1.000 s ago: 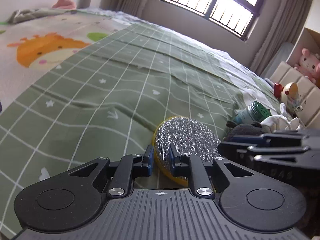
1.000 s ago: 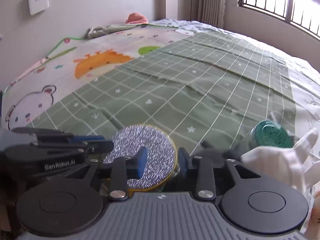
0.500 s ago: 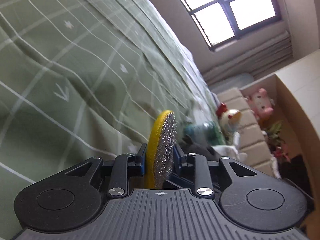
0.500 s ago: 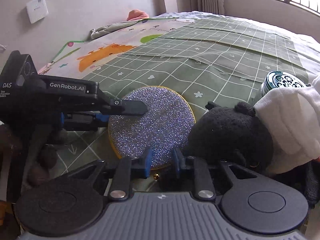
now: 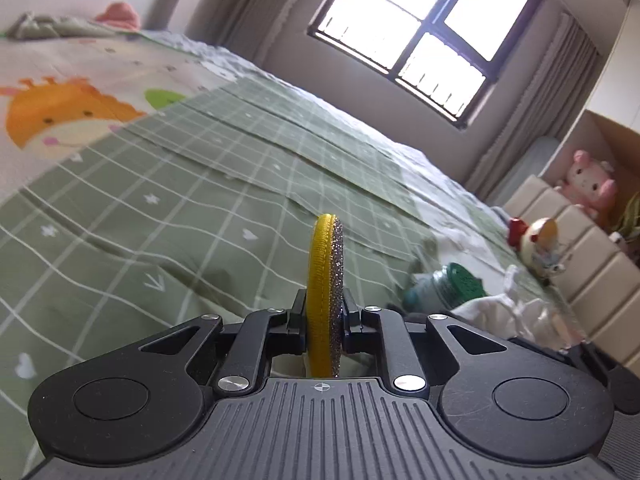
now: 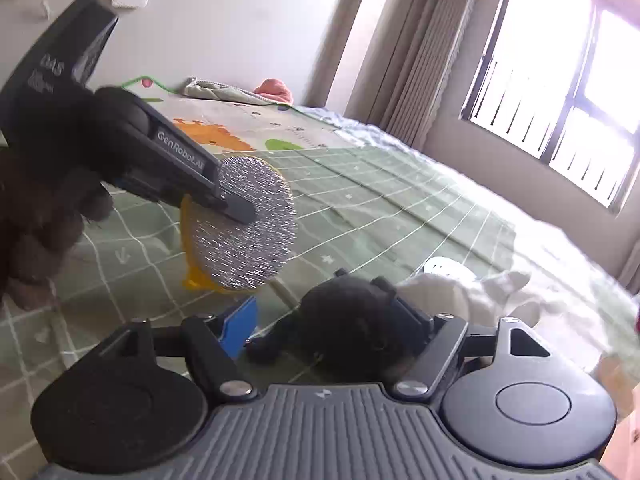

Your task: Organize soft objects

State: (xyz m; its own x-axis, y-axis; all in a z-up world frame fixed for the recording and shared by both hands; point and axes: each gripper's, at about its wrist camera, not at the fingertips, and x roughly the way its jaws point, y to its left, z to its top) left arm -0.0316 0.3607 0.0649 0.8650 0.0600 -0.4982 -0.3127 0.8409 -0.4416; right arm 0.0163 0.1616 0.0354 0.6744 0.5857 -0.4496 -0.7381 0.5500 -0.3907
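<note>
Left gripper (image 5: 325,316) clenched on glittery yellow-backed disc pad (image 5: 326,280), held edge-on at centre frame, clear of green checked bedspread (image 5: 160,200).

Right gripper (image 6: 328,320) opening, nothing gripped; black plush toy (image 6: 352,320) between fingers, lower centre.

Step, likely: pad carried, plush targeted. Next: close on plush squarely.

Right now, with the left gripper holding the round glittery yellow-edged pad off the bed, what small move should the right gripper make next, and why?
Probably ease the right gripper forward and close on the black plush toy. Its jaws are opening, nothing is pressed between the pads, and the toy lies on the green checked bedspread right at them. The left gripper already clamps the round glittery yellow-edged pad.
</note>
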